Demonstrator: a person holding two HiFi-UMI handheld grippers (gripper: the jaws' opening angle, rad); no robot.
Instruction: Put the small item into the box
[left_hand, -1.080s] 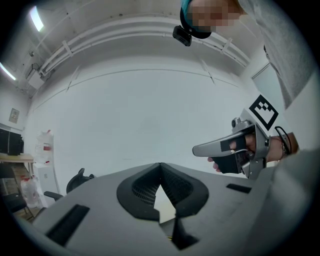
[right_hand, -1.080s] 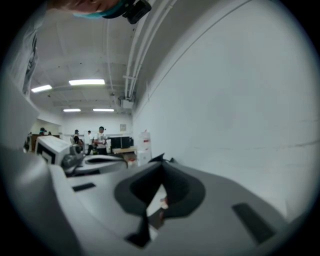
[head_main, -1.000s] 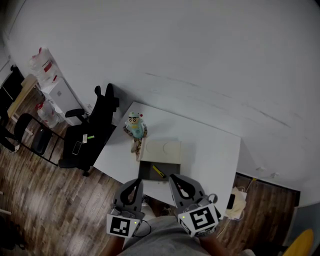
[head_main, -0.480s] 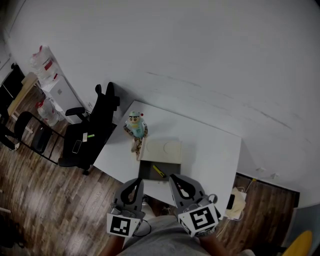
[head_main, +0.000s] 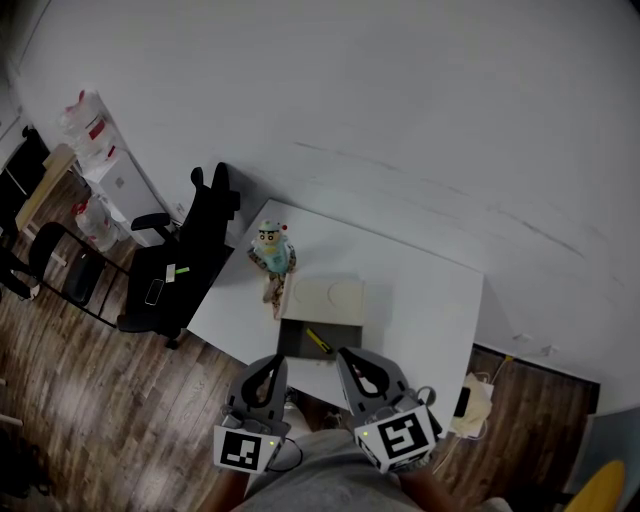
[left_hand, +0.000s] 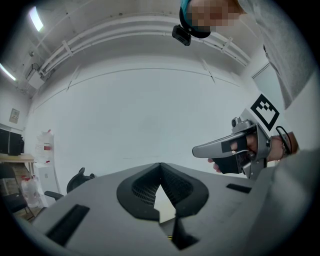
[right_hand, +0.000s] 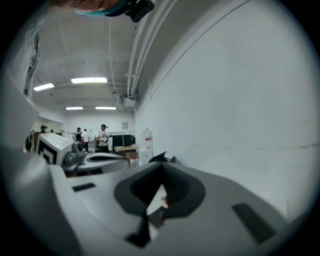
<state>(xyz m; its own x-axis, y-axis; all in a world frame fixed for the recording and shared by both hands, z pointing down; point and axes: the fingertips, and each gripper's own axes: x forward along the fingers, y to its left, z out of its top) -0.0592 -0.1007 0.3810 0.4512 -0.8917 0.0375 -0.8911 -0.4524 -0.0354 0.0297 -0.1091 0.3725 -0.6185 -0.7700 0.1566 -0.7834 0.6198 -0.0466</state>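
An open box with a dark inside sits near the front edge of the white table; its cream lid lies folded back behind it. A small yellow item rests inside the box. A teal and white toy figure stands at the table's left corner, with a small brown piece just in front of it. My left gripper and right gripper hover side by side at the table's near edge, both shut and holding nothing.
A black office chair stands against the table's left side, and a folding chair is further left. A pale bag lies on the wooden floor to the right. The white wall runs behind the table. Several people stand far off.
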